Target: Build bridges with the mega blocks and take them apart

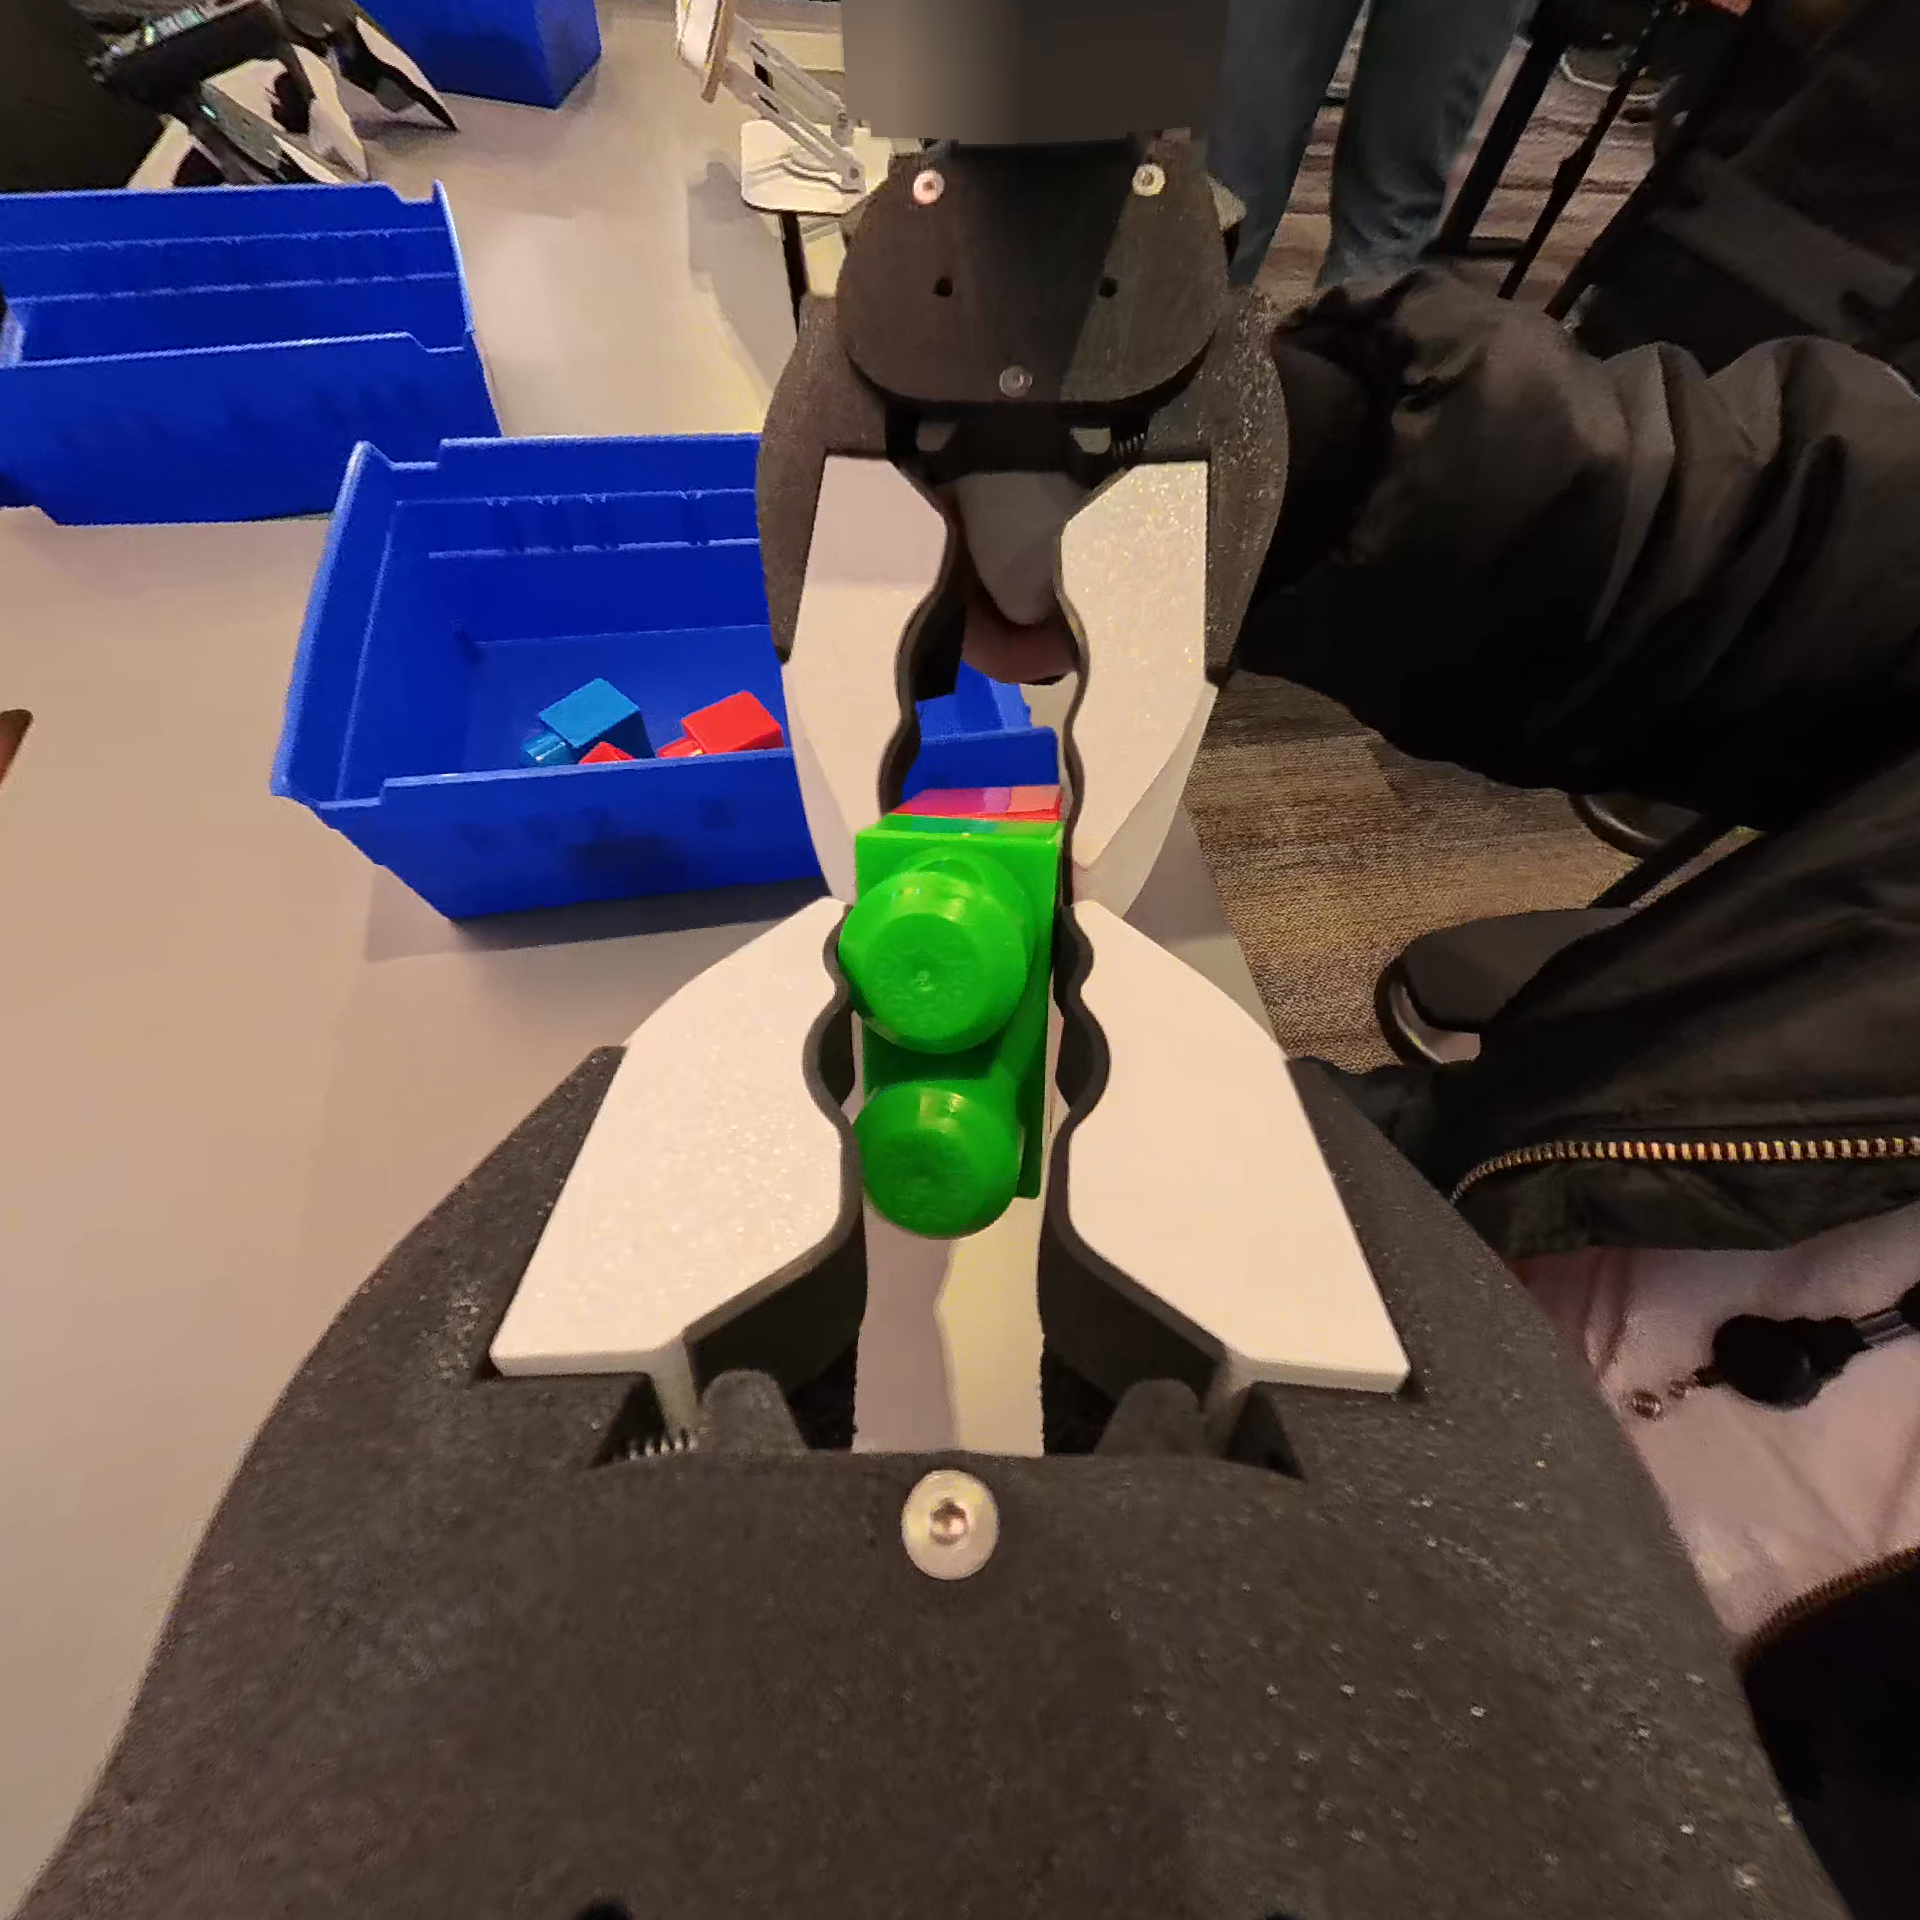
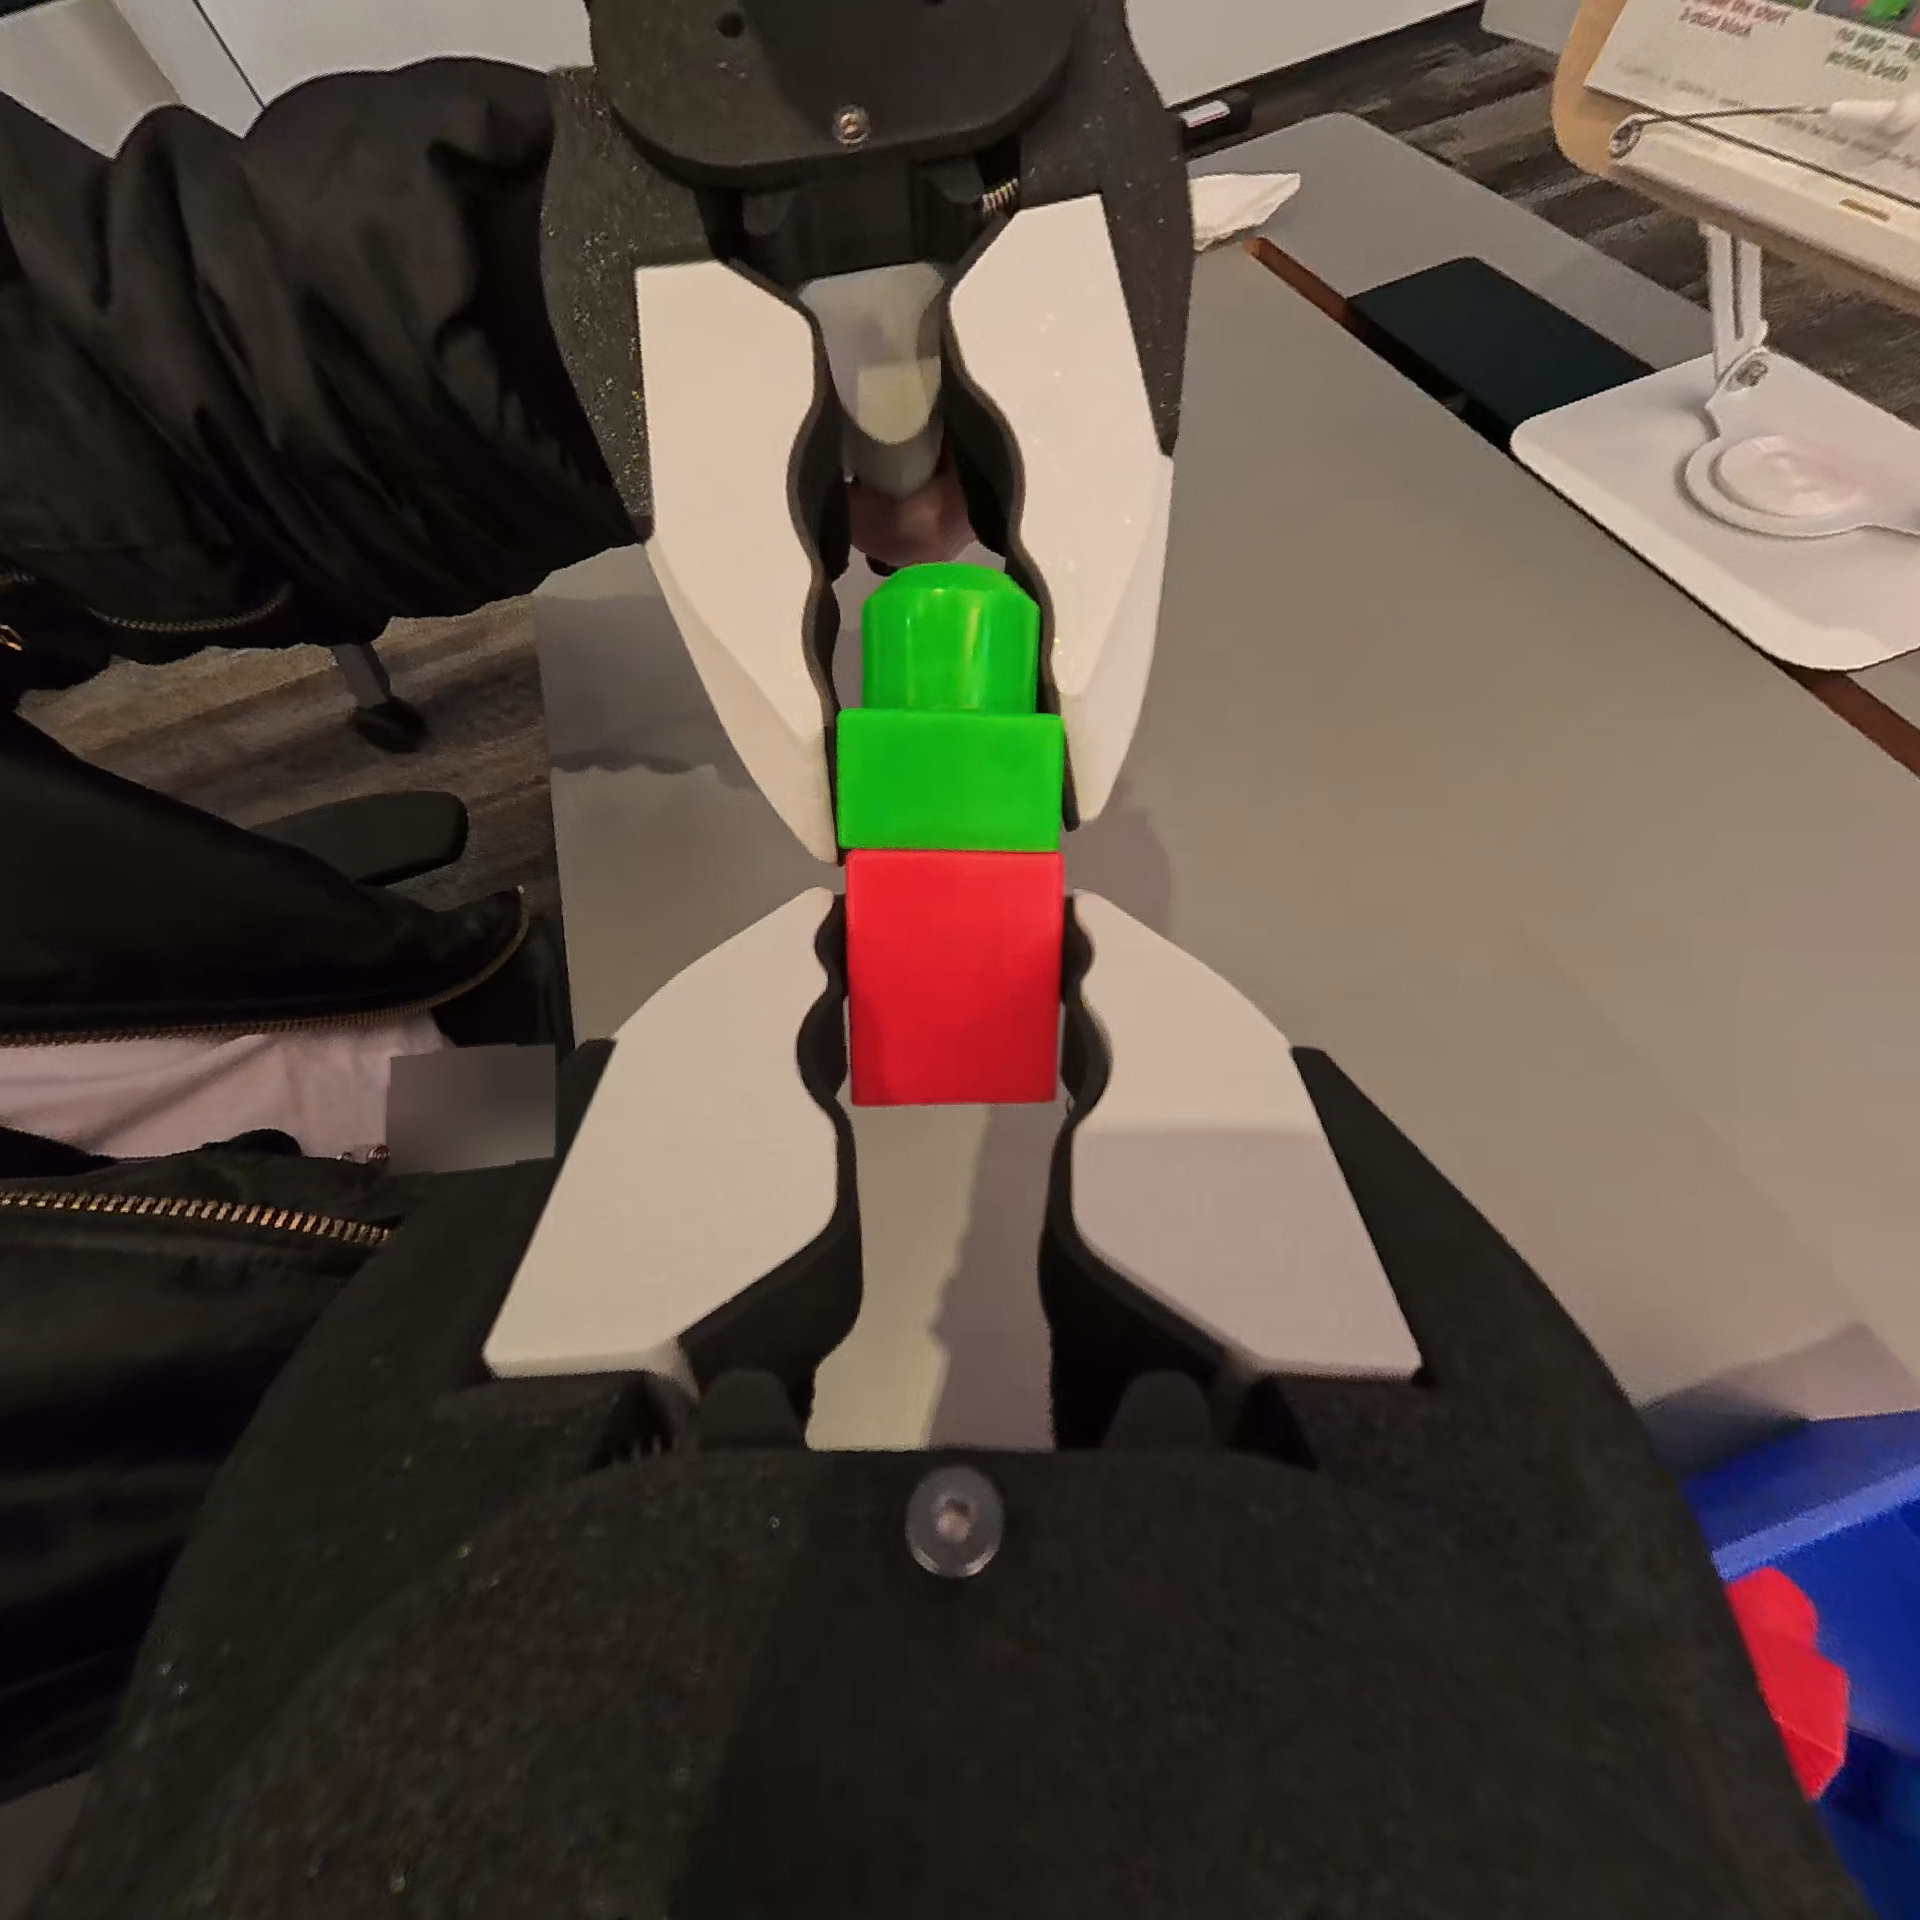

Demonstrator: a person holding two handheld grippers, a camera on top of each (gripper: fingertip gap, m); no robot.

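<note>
Two tools tip to tip: left tool (image 1: 951, 997) clamped on green plastic two-stud block (image 1: 951, 1029), right tool (image 2: 954, 977) clamped on joined red plastic block (image 2: 954, 982).

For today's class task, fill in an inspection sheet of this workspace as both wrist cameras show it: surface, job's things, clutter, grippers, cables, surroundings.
Surface: grey table, mostly bare.
Job's things: green block and red block joined end to end, held above the table; loose blue and red blocks in the near blue bin.
Clutter: second blue bin behind; white stand holding a card; dark flat object.
Grippers: left gripper shut on the green block; right gripper shut on the red block, tips facing each other.
Cables: thin white cord across the card.
Surroundings: carpet floor, person's black jacket, legs of people standing behind.
</note>
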